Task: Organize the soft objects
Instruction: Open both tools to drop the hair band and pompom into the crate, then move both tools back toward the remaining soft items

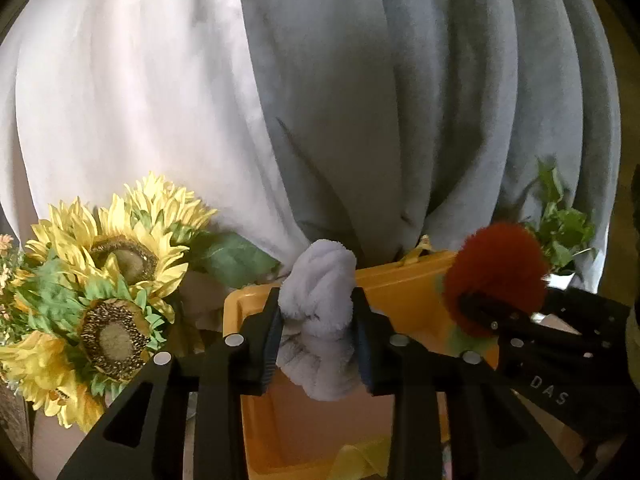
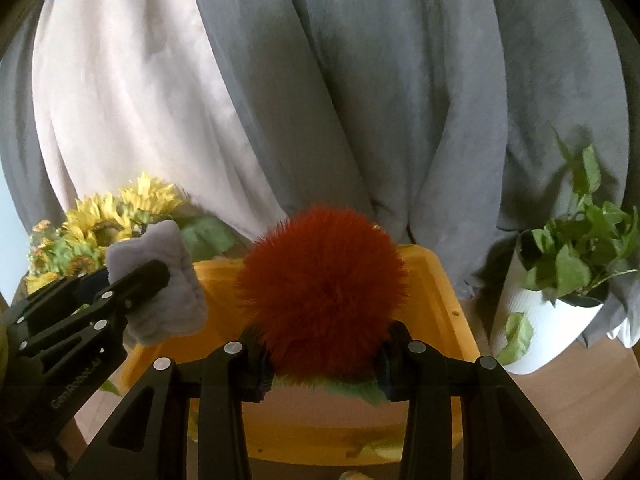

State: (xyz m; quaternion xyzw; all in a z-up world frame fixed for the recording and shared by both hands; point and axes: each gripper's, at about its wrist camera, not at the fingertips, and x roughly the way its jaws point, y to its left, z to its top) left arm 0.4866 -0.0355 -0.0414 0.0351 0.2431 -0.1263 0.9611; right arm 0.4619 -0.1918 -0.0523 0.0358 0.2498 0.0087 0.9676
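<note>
Orange plastic forms the bin [image 1: 400, 280] over which both soft things are held, with some yellow fabric [image 1: 360, 456] already lying at its bottom. A knotted grey terry cloth [image 1: 320, 312] is seen between the pads of the left gripper [image 1: 318, 344], which appear to press on its sides, so it is judged to be clamped, though perhaps only lightly. A fluffy red pompom [image 2: 320, 296] is gripped low down by the right gripper [image 2: 322, 372], where green fur shows beneath the red. Both things are carried above the bin's near half, not yet inside it. If the jaws were opened while the hands were off the bin's middle, a thing could be dropped on the rim or onto the wooden surface [image 2: 560, 400]. The pompom, being light, might cling to a pad. A wide sweep could also knock the sunflowers [image 1: 116, 280] on the left or the potted plant [image 2: 560, 300] on the right.
</note>
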